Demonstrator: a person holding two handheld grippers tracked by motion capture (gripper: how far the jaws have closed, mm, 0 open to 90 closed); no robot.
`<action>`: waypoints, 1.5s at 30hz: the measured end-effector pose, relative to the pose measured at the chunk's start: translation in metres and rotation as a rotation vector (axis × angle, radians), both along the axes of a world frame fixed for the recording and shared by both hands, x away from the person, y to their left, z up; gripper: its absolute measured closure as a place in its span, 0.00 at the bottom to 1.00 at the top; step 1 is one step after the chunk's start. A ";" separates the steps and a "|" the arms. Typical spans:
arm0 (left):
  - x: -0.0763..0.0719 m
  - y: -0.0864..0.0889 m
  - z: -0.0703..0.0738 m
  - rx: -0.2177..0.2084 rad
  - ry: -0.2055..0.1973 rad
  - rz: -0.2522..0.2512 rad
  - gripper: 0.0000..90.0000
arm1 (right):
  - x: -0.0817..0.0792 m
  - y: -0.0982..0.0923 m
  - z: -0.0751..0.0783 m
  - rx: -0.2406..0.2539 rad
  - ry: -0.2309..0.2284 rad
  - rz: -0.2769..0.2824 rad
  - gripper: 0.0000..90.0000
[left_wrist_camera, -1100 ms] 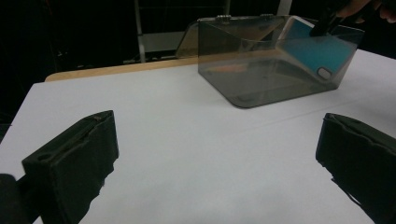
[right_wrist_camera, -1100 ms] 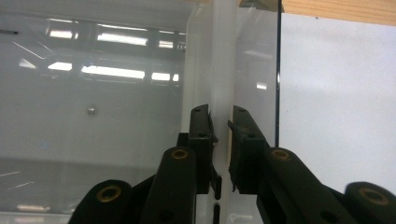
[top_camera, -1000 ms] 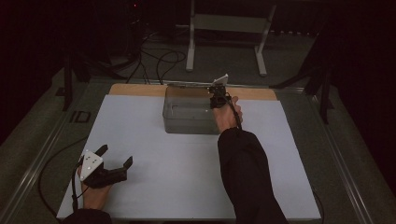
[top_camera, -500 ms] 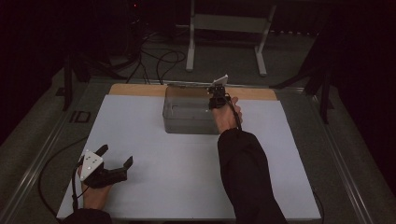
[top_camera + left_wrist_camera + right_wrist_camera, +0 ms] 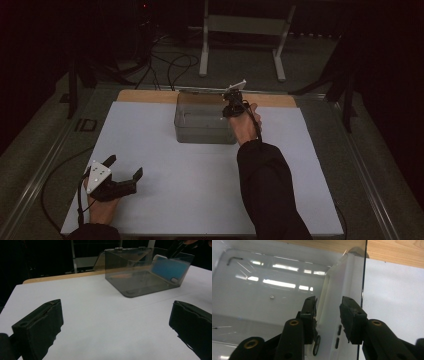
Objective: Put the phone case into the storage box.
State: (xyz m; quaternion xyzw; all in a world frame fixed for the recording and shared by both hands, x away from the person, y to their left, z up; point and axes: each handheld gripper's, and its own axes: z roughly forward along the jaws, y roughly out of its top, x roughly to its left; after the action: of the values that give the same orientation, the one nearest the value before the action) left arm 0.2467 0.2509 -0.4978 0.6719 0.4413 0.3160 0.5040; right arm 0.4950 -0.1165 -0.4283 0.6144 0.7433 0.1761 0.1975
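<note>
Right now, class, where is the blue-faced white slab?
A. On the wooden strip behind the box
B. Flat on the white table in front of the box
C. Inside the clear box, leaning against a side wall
C: the left gripper view shows the blue-faced white slab standing tilted inside the clear box, against its side wall.

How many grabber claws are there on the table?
2. The left gripper rests open at the table's near left corner; the right gripper is over the clear box at the far side.

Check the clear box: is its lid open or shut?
Open: the clear box has its hinged lid tilted back behind it.
</note>
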 end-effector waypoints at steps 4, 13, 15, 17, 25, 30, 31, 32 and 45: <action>0.000 0.000 0.000 0.001 -0.001 -0.001 0.00 | -0.003 -0.003 0.003 0.010 -0.020 0.016 0.69; 0.000 -0.001 0.000 0.003 0.000 -0.002 0.00 | -0.010 -0.011 0.010 0.075 -0.092 0.060 0.63; 0.000 -0.001 0.000 0.003 0.000 -0.002 0.00 | -0.012 -0.011 0.011 0.077 -0.107 0.083 0.60; 0.001 -0.001 0.000 0.003 0.000 -0.002 0.00 | -0.013 -0.012 0.014 0.108 -0.114 0.107 0.55; 0.001 -0.001 -0.001 0.007 0.002 -0.003 0.00 | -0.024 -0.010 0.018 0.128 -0.192 0.166 0.33; 0.001 -0.002 -0.001 0.007 0.004 -0.001 0.00 | -0.032 -0.012 0.016 0.127 -0.224 0.202 0.17; 0.001 -0.002 -0.001 0.007 0.004 -0.001 0.00 | -0.033 -0.013 0.015 0.125 -0.228 0.212 0.16; 0.001 -0.002 -0.001 0.006 0.003 -0.001 0.00 | -0.035 -0.014 0.015 0.121 -0.236 0.212 0.16; 0.002 -0.002 -0.002 0.011 0.010 0.003 0.00 | -0.053 -0.025 0.014 0.184 -0.308 0.262 0.11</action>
State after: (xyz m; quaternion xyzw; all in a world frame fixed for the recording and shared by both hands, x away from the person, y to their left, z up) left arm 0.2484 0.2490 -0.4998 0.6756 0.4433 0.3158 0.4974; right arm 0.4422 -0.1417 -0.4144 0.4941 0.7585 0.3590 0.2271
